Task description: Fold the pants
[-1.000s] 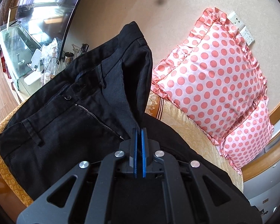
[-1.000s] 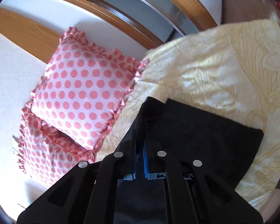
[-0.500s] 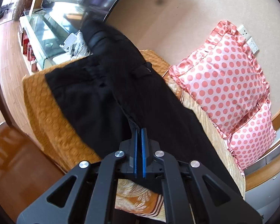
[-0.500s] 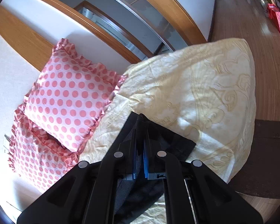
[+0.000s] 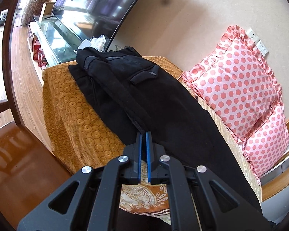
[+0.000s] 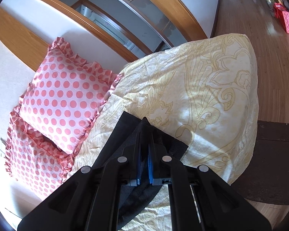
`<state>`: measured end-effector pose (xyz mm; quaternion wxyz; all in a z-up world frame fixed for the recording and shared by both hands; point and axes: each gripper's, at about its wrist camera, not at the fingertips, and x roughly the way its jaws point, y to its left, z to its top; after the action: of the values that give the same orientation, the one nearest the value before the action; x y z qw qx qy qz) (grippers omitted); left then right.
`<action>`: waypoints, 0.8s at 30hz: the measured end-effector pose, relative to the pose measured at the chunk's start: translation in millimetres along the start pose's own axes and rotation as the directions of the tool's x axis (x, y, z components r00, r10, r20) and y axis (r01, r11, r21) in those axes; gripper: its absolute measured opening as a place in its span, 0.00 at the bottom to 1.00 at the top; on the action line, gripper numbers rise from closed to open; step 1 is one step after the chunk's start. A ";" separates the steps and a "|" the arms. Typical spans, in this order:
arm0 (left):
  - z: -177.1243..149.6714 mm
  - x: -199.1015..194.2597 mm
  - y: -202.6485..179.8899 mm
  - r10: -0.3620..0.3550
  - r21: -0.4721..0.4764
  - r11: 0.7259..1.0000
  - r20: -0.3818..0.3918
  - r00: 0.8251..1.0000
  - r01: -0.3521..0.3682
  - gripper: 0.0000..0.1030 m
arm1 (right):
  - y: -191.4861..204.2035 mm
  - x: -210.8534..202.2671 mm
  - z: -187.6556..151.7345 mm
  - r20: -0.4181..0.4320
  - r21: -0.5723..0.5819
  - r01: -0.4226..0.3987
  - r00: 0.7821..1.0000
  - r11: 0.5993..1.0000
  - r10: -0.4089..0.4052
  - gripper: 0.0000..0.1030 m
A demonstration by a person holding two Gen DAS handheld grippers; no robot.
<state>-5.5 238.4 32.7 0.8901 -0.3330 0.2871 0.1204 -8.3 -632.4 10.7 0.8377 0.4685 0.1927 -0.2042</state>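
Observation:
Black pants (image 5: 148,100) lie lengthwise on the yellow-gold bedspread (image 5: 77,111), one half laid over the other, waistband at the far end and a back pocket facing up. My left gripper (image 5: 144,134) is shut on the pants' near folded edge. In the right wrist view the hem end of the pants (image 6: 125,130) is lifted off the pale patterned bedspread (image 6: 202,88). My right gripper (image 6: 145,134) is shut on that hem fabric, which is bunched between the blue pads.
Two pink polka-dot pillows (image 5: 236,80) lean on the wall beside the pants; they also show in the right wrist view (image 6: 63,100). A glass cabinet (image 5: 54,40) with clutter stands beyond the bed end. Wooden floor (image 6: 275,61) lies past the bed's edge.
The pants were front up with the fly showing; one half has swung over the other, back pocket now up. Both grippers pulled back and rose, drawing the legs along the bed.

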 end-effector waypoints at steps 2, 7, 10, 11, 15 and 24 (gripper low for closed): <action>-3.7 -2.8 4.2 0.011 -0.012 1.000 0.004 1.000 -0.011 0.02 | -3.0 2.3 -0.5 -0.009 0.000 0.016 1.000 1.000 -0.016 0.06; -6.9 -7.0 19.3 0.048 -0.014 0.999 -0.013 0.999 -0.048 0.00 | -6.6 12.5 -4.8 -0.037 -0.032 0.056 0.998 0.998 -0.057 0.06; -3.8 -11.1 16.3 0.041 0.011 0.999 -0.012 0.999 -0.041 0.16 | -7.6 12.7 -5.8 -0.063 -0.041 0.069 0.995 0.997 -0.071 0.12; -2.5 -14.1 10.7 0.038 0.031 0.999 0.006 0.999 -0.038 0.24 | -7.4 9.9 -5.6 -0.060 -0.043 0.077 0.995 0.996 -0.079 0.20; 3.4 -20.7 -24.2 -0.043 0.120 0.992 0.075 0.996 0.034 0.70 | 6.7 -14.6 -4.3 0.062 -0.132 0.167 0.985 0.977 -0.160 0.79; -28.4 32.1 -113.1 -0.105 0.450 0.884 -0.070 0.992 0.125 0.83 | 174.8 -9.7 -74.3 -0.136 -0.715 -0.208 0.978 0.667 0.159 0.70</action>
<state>53.9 135.6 55.5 0.9423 -0.1354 0.3061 -0.0101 65.1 -483.2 102.9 0.9641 0.1222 0.2354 -0.0114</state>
